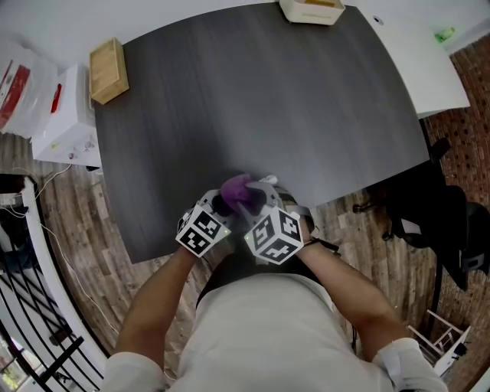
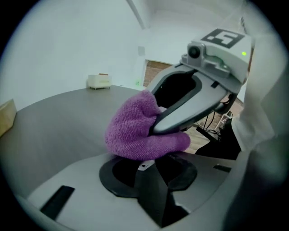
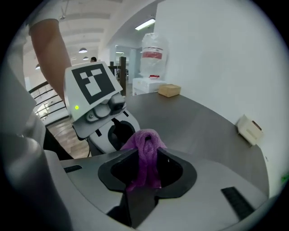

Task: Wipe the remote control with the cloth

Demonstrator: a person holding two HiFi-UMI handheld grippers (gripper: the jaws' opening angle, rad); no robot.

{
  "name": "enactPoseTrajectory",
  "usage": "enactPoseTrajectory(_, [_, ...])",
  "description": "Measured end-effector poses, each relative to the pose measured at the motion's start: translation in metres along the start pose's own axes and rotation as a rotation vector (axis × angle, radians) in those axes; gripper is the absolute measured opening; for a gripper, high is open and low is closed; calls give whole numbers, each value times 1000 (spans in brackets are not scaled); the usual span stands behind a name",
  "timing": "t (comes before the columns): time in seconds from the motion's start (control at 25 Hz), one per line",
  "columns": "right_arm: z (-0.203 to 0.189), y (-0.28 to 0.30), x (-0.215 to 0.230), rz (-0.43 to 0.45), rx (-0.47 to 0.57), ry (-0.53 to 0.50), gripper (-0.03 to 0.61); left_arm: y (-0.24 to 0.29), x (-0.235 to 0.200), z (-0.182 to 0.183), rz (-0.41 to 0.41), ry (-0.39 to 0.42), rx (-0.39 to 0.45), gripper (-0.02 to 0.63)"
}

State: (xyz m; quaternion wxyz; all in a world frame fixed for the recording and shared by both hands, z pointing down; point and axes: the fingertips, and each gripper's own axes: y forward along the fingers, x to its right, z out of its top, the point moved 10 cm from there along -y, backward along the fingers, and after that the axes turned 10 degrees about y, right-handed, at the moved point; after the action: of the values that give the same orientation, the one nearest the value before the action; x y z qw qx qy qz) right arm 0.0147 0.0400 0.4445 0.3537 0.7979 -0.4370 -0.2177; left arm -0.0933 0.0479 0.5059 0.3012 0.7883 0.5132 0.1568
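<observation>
In the head view, two hand-held grippers are being held close together just above the near edge of a dark grey wood-grain table. The left gripper and the right gripper are being pointed tip to tip, and a fuzzy purple cloth is being bunched between them. A flat wooden box is being shown at the table's far left corner and a cream plastic box at its far edge, both well apart from the grippers. In the left gripper view, the jaws of the left gripper are being kept narrow, and a small white piece with a dark mark is being pinched at their tips, right under the cloth. Whether it belongs to the remote control cannot be told, since everything past it is being covered by the cloth. The cloth is being gripped from the far side by the right gripper. In the right gripper view, the jaws of the right gripper are being held closed on a fold of the cloth, which is standing up between them. The left gripper is being shown just behind that fold.
</observation>
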Motion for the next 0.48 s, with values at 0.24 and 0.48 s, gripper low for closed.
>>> enactPoseTrajectory(0.24, [-8,0,4,-78,14,-102,124,0,-3,-1,-12,-40,16,110])
enactPoseTrajectory(0.48, [-17,-4,17,-187,27,-155,124,-1,-11,-5,-51,-126,38,110])
